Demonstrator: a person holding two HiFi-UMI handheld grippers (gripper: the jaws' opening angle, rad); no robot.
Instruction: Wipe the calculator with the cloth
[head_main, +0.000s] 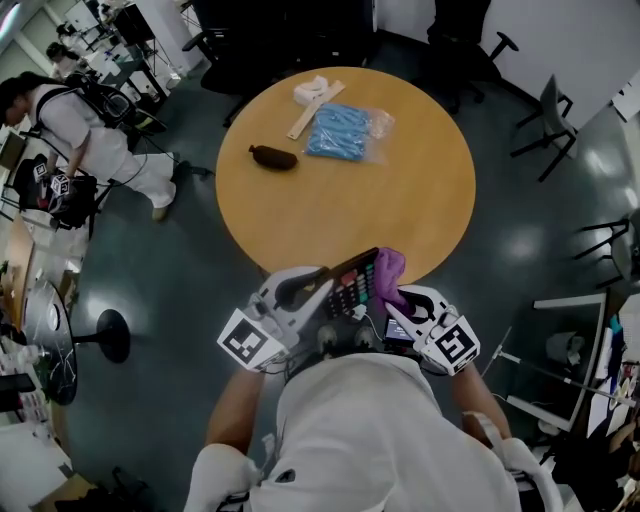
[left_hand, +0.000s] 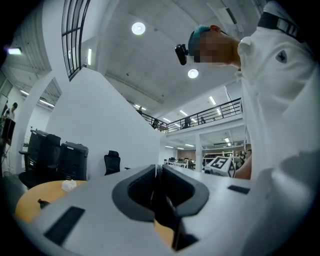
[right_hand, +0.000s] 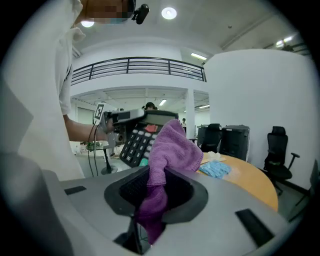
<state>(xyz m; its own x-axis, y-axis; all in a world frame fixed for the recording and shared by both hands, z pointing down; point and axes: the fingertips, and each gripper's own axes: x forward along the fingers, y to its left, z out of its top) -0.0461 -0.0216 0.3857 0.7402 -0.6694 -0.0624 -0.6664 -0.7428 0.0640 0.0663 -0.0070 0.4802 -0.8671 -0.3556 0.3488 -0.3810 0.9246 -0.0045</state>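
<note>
The left gripper (head_main: 318, 287) is clenched on the calculator (head_main: 352, 283); its own view looks along jaws (left_hand: 157, 186) drawn nearly together on a thin dark slab seen edge-on. It holds the calculator up in front of the person's chest, over the near rim of the round wooden table (head_main: 340, 205), tilted with the keys facing towards the other tool. The right gripper (head_main: 397, 297) is closed on a purple cloth (head_main: 388, 268). In the right gripper view the cloth (right_hand: 170, 150) is pinched between the jaws (right_hand: 159, 182), its loose end bunched up above them and lying against the right end of the calculator (right_hand: 136, 140). Farther back on the table, well apart from both tools, lie a blue packet in clear wrap (head_main: 342, 132), a small dark object (head_main: 273, 157) and a pale strip with something white on it (head_main: 318, 97). Another person in white (head_main: 85, 130) stands off to the left of the table, and dark office chairs (head_main: 548, 125) stand around it.
</note>
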